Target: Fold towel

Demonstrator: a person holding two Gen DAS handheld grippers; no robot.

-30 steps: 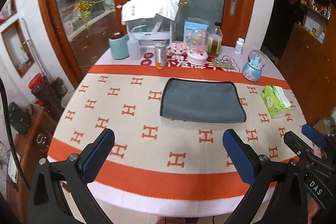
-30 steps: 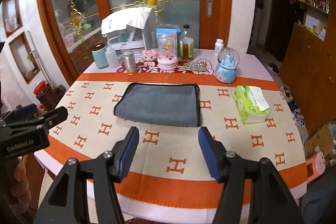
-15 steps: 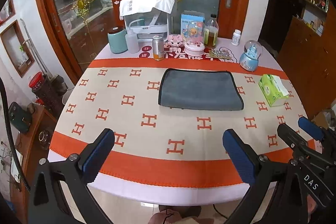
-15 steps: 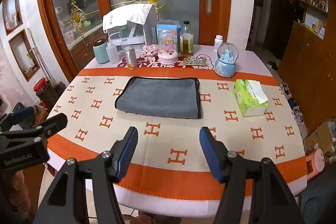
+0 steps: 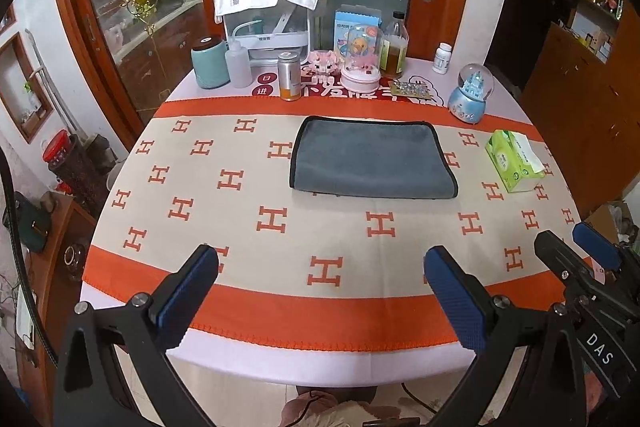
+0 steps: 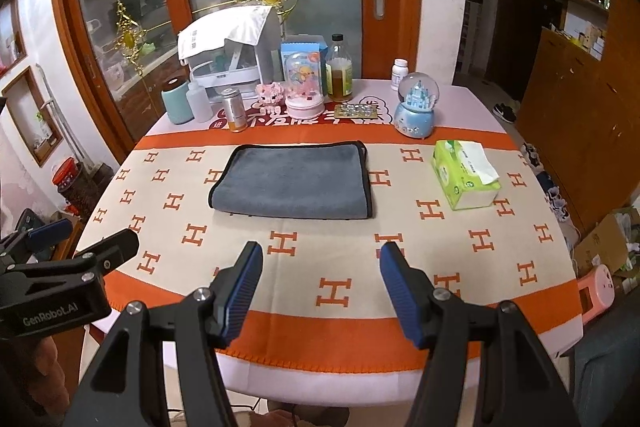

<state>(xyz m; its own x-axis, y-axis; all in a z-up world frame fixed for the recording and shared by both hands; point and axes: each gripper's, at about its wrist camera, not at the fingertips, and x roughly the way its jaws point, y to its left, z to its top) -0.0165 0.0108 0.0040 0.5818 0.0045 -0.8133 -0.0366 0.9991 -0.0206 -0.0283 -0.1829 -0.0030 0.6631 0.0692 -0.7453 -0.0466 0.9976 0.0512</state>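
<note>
A grey towel (image 5: pixel 370 158) with a black hem lies folded flat on the orange and beige tablecloth (image 5: pixel 224 223), past the table's middle; it also shows in the right wrist view (image 6: pixel 294 181). My left gripper (image 5: pixel 320 269) is open and empty, held above the near table edge, well short of the towel. My right gripper (image 6: pixel 320 265) is open and empty, also over the near edge. Each gripper shows at the side of the other's view: the right one (image 5: pixel 580 255) and the left one (image 6: pixel 80 239).
A green tissue box (image 6: pixel 464 173) lies right of the towel. Along the far edge stand a teal canister (image 5: pixel 209 63), a bottle (image 5: pixel 394 47), a metal can (image 5: pixel 289 75), a snow globe (image 5: pixel 470 93) and a white appliance (image 5: pixel 266 27). A glass door stands behind.
Both grippers have pulled back and up from the table, so the towel looks farther and more of the near edge shows. The towel has not moved.
</note>
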